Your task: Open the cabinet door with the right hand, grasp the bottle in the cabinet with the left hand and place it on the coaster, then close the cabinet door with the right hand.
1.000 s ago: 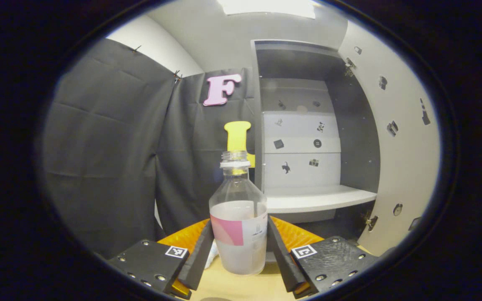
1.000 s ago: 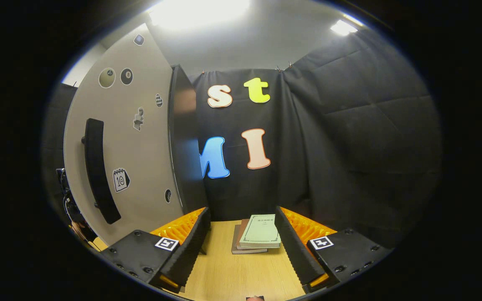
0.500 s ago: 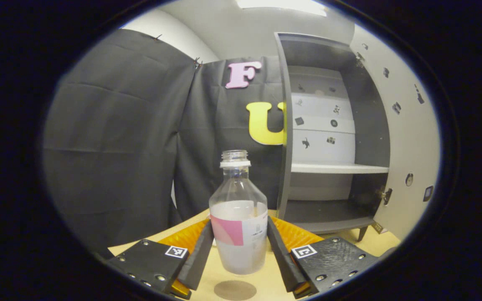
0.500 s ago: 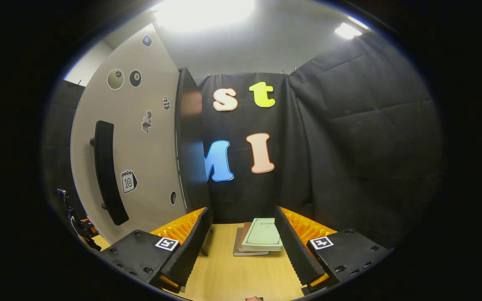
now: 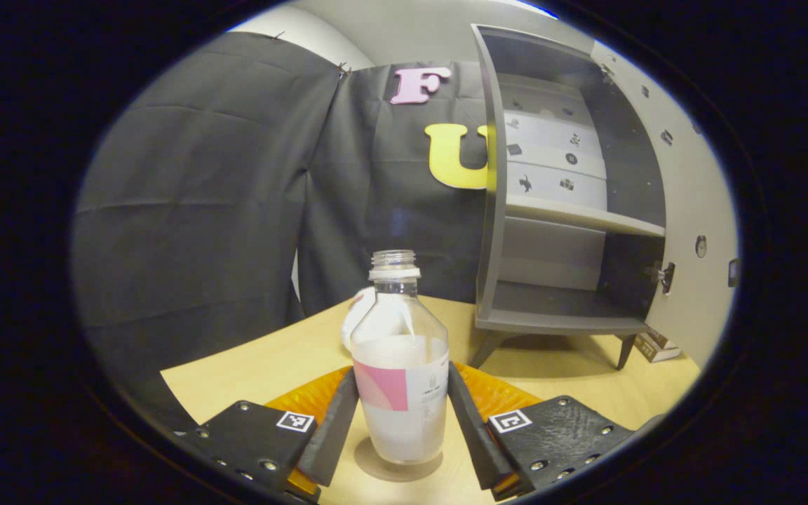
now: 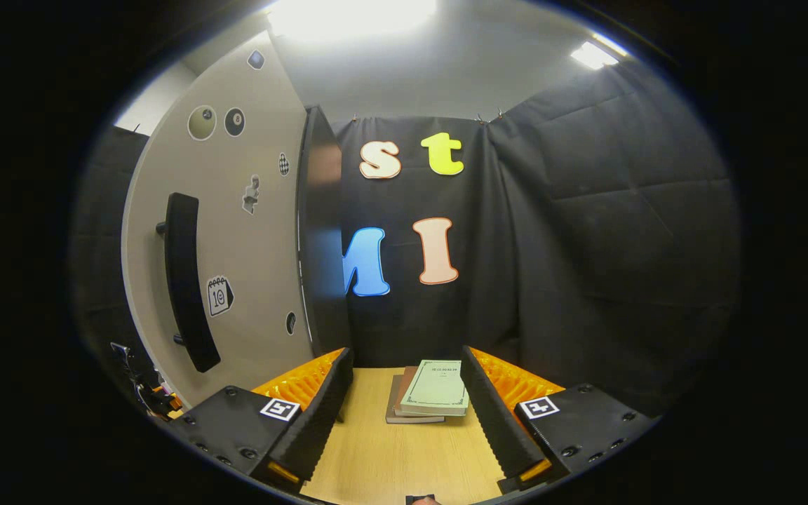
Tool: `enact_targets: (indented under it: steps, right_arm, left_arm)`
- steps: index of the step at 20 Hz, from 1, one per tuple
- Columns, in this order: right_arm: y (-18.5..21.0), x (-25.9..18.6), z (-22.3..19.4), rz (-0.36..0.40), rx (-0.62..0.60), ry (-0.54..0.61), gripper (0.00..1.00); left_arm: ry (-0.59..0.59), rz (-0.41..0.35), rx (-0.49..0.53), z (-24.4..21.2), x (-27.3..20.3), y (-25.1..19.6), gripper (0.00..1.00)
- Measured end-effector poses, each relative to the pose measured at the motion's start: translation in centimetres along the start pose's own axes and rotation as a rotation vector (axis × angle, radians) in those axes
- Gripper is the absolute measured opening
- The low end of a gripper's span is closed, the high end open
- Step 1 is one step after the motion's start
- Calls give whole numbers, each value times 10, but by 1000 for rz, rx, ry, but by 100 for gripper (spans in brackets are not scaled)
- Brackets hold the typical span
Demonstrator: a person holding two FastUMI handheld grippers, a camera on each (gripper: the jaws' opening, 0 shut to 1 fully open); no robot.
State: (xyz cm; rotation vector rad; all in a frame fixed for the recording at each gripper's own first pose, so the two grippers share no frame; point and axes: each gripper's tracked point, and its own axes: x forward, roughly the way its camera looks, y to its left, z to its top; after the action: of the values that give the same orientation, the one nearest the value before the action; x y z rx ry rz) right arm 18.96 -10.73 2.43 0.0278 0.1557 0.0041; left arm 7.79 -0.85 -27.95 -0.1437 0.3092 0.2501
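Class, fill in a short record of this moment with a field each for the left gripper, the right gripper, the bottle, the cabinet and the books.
left gripper: shut on the bottle
right gripper: open, holding nothing
bottle: upright, uncapped, over the coaster
cabinet: door open, shelves bare
books: stacked on the table

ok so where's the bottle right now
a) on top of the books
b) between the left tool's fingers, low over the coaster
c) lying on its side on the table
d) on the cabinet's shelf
b: in the left gripper view the bottle stands upright between the left tool's fingers, its base at the round coaster on the table, well clear of the open cabinet.
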Motion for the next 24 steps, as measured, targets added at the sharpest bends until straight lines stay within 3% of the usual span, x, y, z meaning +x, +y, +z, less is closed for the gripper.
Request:
enact_targets:
  steps: [8, 19, 24]
  right_arm:
    - [13, 10, -2, 19, -31, 29, 98]
    - [25, 24, -11, 57, -21, 49, 98]
    - [25, 27, -16, 63, -4, 58, 98]
  left_arm:
    - [22, 9, -32, -42, 0, -7, 73]
    - [55, 20, 32, -42, -7, -11, 77]
    - [18, 22, 51, -21, -19, -12, 80]
